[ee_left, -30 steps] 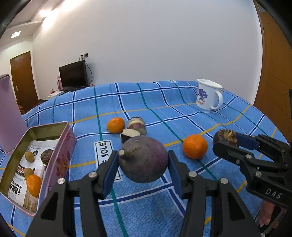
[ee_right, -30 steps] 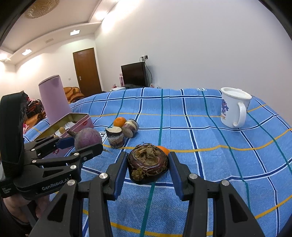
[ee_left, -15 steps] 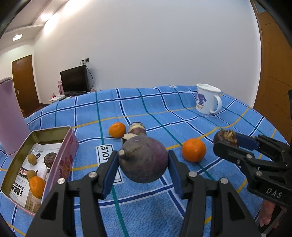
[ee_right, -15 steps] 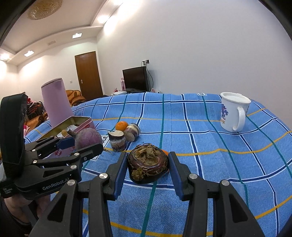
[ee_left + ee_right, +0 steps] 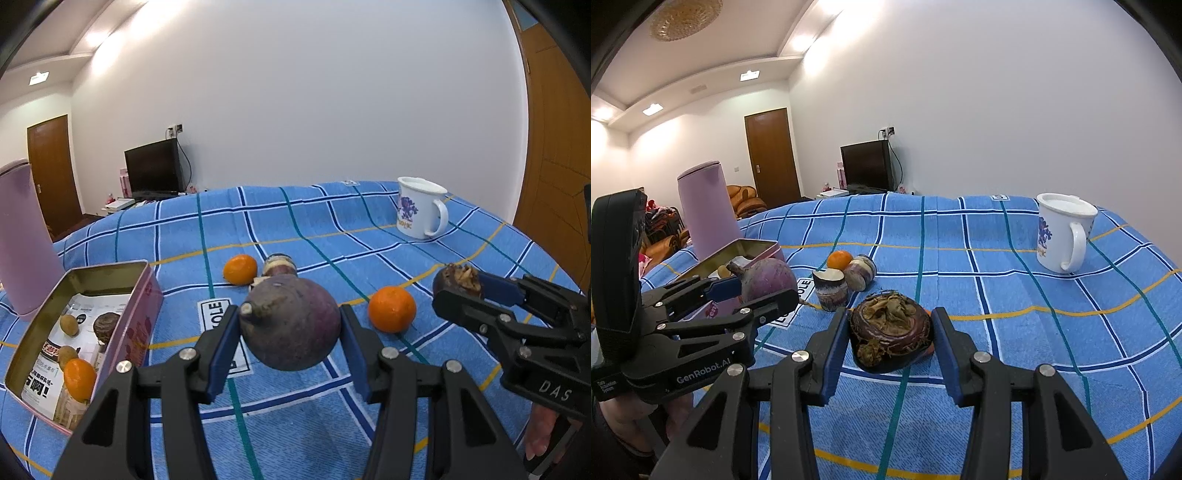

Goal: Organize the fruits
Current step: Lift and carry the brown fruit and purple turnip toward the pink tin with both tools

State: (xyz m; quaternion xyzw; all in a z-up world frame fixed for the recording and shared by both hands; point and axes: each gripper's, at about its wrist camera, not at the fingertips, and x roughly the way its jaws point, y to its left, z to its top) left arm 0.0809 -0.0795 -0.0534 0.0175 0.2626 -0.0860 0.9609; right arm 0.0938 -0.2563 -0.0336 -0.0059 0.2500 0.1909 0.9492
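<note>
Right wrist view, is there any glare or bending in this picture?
Right wrist view: ceiling lights flare bright, fisheye bows the blue tablecloth and darkens corners. Left wrist view: same curving, wall evenly lit, purple fruit sharp.

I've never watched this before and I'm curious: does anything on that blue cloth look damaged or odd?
Yes. The dark fruit in the right gripper looks shrivelled, with a dried, crumpled brown top. Two cut purple pieces beside the small orange show pale flesh.

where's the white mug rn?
The white mug stands upright at the far right of the blue checked cloth in both wrist views, handle to the right, apart from the fruit, well beyond the right gripper.
</note>
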